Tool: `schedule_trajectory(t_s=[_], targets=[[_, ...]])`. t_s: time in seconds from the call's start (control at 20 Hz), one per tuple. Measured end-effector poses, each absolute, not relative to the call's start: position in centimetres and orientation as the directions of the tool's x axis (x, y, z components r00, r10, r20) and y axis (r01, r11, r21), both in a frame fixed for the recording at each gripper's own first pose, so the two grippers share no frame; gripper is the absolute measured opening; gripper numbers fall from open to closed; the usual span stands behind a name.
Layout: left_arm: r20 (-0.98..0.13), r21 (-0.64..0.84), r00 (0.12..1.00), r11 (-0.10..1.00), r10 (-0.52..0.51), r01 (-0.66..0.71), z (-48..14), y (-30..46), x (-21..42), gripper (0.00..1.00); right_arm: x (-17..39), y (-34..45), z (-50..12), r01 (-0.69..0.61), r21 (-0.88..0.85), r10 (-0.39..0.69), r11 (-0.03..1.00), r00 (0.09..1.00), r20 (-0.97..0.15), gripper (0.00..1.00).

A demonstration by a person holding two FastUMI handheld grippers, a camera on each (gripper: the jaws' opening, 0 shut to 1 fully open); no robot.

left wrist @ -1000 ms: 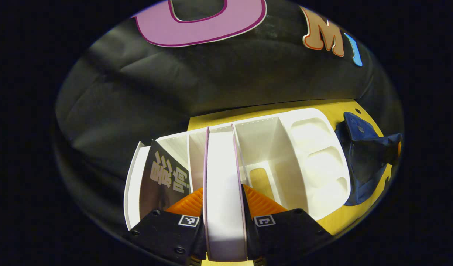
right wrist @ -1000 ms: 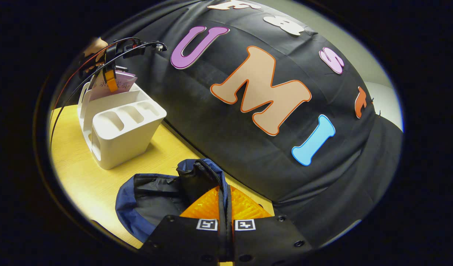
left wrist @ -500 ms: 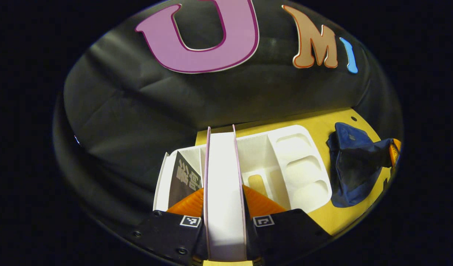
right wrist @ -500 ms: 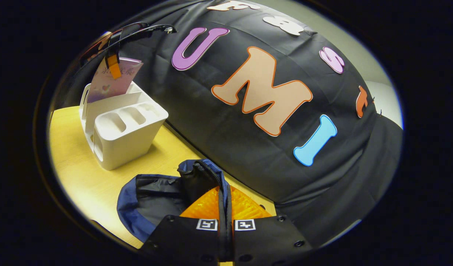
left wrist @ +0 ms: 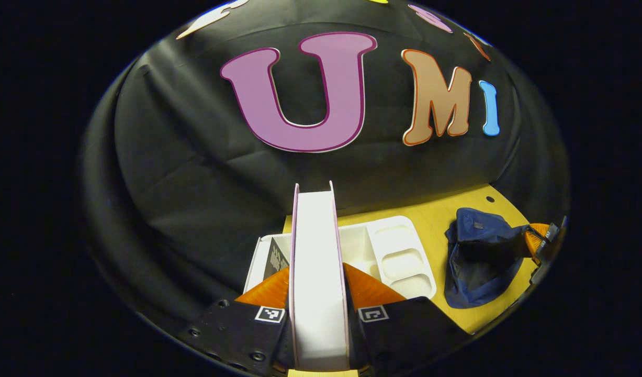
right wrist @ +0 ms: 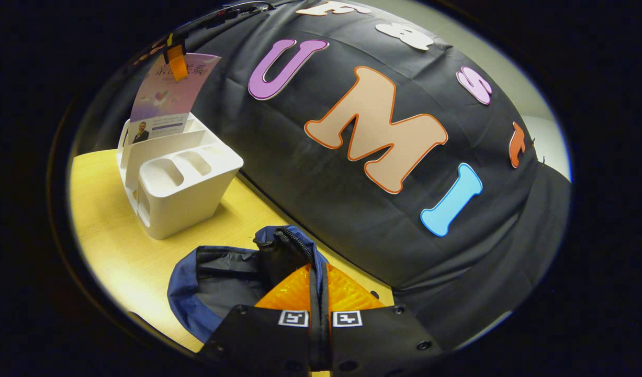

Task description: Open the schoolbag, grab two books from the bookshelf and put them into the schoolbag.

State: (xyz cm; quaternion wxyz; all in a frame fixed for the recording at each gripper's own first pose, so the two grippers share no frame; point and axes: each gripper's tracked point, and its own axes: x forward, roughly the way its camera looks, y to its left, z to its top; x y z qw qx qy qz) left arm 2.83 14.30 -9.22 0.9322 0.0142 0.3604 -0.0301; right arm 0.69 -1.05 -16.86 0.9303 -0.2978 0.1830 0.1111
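Left gripper clamps a book by its fore-edge, held above the white bookshelf; in the right gripper view the book hangs with its lower edge at the bookshelf top. A second, dark book stands in the bookshelf's left compartment; the three front cups are empty. Right gripper pinches the schoolbag rim, holding its mouth open on the bench beside the bookshelf.

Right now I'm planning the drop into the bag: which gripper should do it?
Left. The left gripper is shut on the pink-covered book, lifted above the white plastic bookshelf. The right gripper is pinching the dark blue fabric schoolbag's rim open.
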Motion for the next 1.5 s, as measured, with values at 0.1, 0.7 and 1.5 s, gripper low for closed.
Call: schedule_trajectory(t_s=[0.1,0.7,1.5], targets=[[-0.653,0.014,0.757,0.998,-0.033,0.056,-7.9,14.6,2.5,0.36,0.7,-1.0,-16.9,-0.323,-0.515,0.103,0.794,0.907,-0.409,0.02],[-0.559,-0.326,0.786,0.942,-0.264,0.084,-4.2,6.9,0.1,0.36,1.1,-1.4,-16.8,-0.337,-0.489,0.124,0.805,0.901,-0.417,0.02],[-0.454,-0.713,0.732,0.700,-0.509,0.045,-9.4,-7.2,-3.0,0.36,1.8,-1.9,-16.4,-0.343,-0.388,0.144,0.855,0.878,-0.457,0.03]])
